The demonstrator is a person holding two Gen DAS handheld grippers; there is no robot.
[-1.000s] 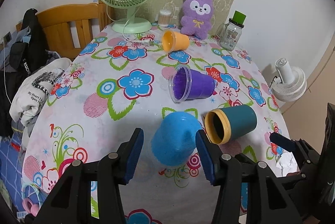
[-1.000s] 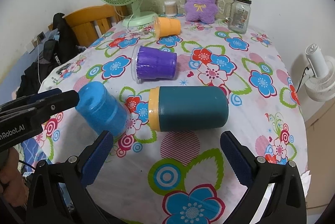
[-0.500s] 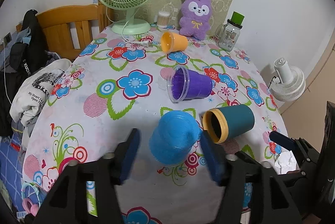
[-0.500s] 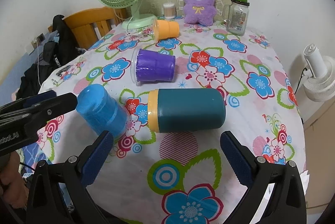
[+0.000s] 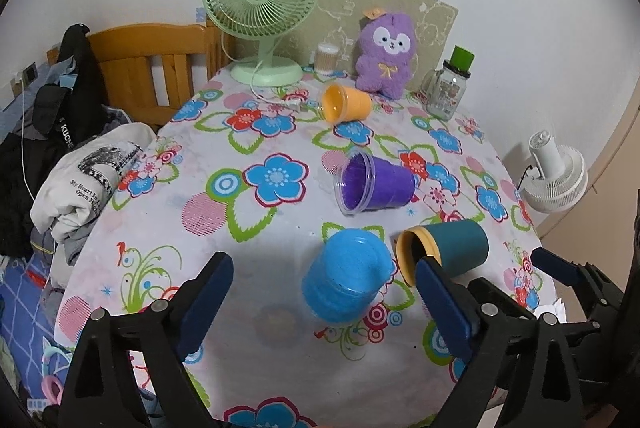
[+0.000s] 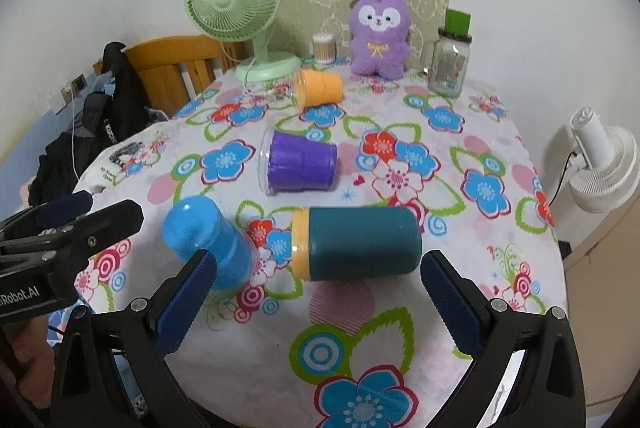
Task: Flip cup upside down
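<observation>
A light blue cup (image 5: pixel 345 276) stands upside down on the flowered tablecloth (image 5: pixel 224 196); it also shows in the right wrist view (image 6: pixel 210 242). My left gripper (image 5: pixel 320 302) is open, its blue pads (image 5: pixel 206 302) wide apart on either side of the cup, clear of it. A teal cup with a yellow rim (image 6: pixel 356 244) lies on its side beside it, also in the left wrist view (image 5: pixel 448 248). My right gripper (image 6: pixel 316 294) is open and empty, just in front of the teal cup. A purple cup (image 6: pixel 300 164) and an orange cup (image 6: pixel 320 88) lie on their sides farther back.
A green desk fan (image 6: pixel 236 12), a purple plush toy (image 6: pixel 378 32), a glass jar with a green lid (image 6: pixel 450 60) and a small swab pot (image 6: pixel 324 48) stand at the table's far edge. A wooden chair (image 5: pixel 148 72) with clothes is at left. A white fan (image 6: pixel 604 160) stands on the floor at right.
My left gripper has opened wider and drawn back from the light blue cup, which stays upside down on the table. The right gripper has barely moved.
</observation>
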